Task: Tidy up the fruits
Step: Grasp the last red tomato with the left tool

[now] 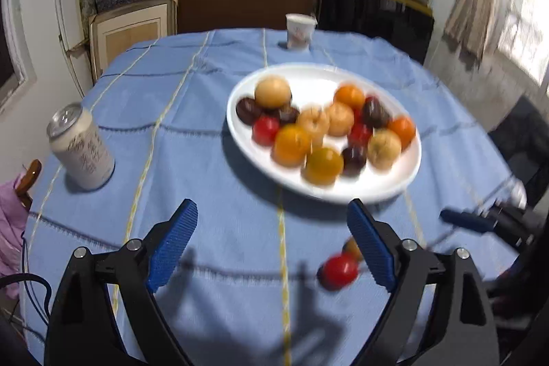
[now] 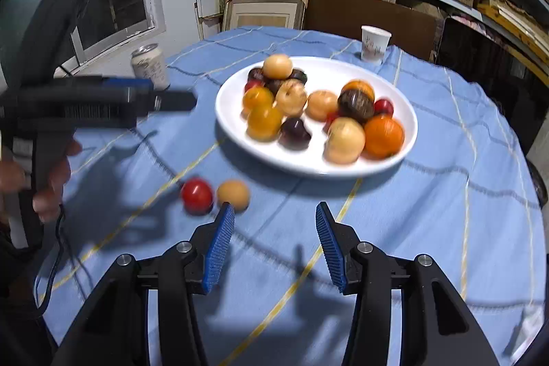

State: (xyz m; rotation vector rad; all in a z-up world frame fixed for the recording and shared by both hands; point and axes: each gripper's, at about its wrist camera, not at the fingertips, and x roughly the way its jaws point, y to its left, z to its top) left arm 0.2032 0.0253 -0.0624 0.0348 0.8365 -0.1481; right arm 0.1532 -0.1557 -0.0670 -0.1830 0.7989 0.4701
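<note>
A white plate (image 1: pixel 384 184) (image 2: pixel 308 163) holds several small fruits: orange, tan, red and dark purple. Two fruits lie loose on the blue cloth in front of it: a red one (image 1: pixel 339 268) (image 2: pixel 196 195) and a tan-orange one (image 2: pixel 234 193), which in the left wrist view (image 1: pixel 350 247) is mostly hidden behind a finger. My left gripper (image 1: pixel 272 218) is open and empty, above the cloth, the red fruit just inside its right finger. My right gripper (image 2: pixel 274 218) is open and empty, the loose fruits just left of its left finger. It also shows in the left wrist view (image 1: pixel 446 214).
A round table under a blue checked cloth (image 1: pixel 192 139) (image 2: pixel 446 194). A white drink can (image 1: pixel 80 148) (image 2: pixel 151 66) stands at the left. A paper cup (image 1: pixel 299 30) (image 2: pixel 374 43) stands at the far edge. Shelves with stacked boxes are behind.
</note>
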